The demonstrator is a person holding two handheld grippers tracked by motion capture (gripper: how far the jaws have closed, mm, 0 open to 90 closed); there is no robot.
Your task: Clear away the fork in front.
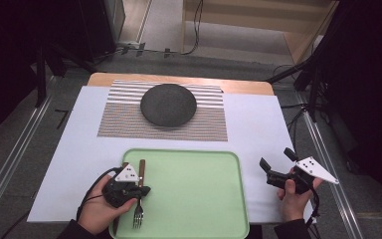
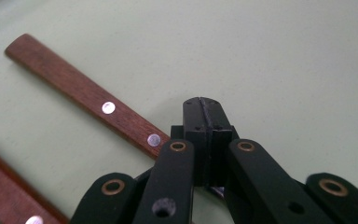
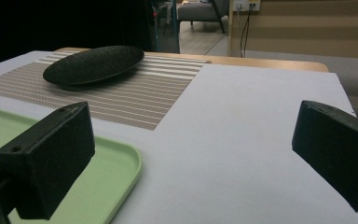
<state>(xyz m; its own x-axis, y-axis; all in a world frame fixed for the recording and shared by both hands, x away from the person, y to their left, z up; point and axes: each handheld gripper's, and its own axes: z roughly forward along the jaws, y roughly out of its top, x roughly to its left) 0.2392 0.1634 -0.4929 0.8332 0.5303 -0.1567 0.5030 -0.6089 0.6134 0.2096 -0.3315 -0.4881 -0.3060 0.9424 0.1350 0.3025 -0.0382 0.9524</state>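
A fork (image 1: 139, 201) with a wooden handle (image 2: 81, 91) lies on the left part of the green tray (image 1: 194, 199), tines toward the near edge. My left gripper (image 1: 143, 189) lies across the fork just below the handle. Its jaws (image 2: 200, 105) are pressed together, and the fork's thin neck runs in between them lower down, mostly hidden. A second wooden-handled utensil (image 2: 4, 193), probably a knife (image 1: 116, 224), lies to the left of the fork. My right gripper (image 1: 278, 162) hovers over the white sheet right of the tray, jaws wide apart (image 3: 191, 154), nothing between them.
A dark round plate (image 1: 168, 104) sits on a striped placemat (image 1: 124, 122) at the far side of the table, also in the right gripper view (image 3: 93, 63). A white sheet (image 1: 258, 129) covers the tabletop. The tray's corner (image 3: 121, 158) is near the right gripper's left jaw.
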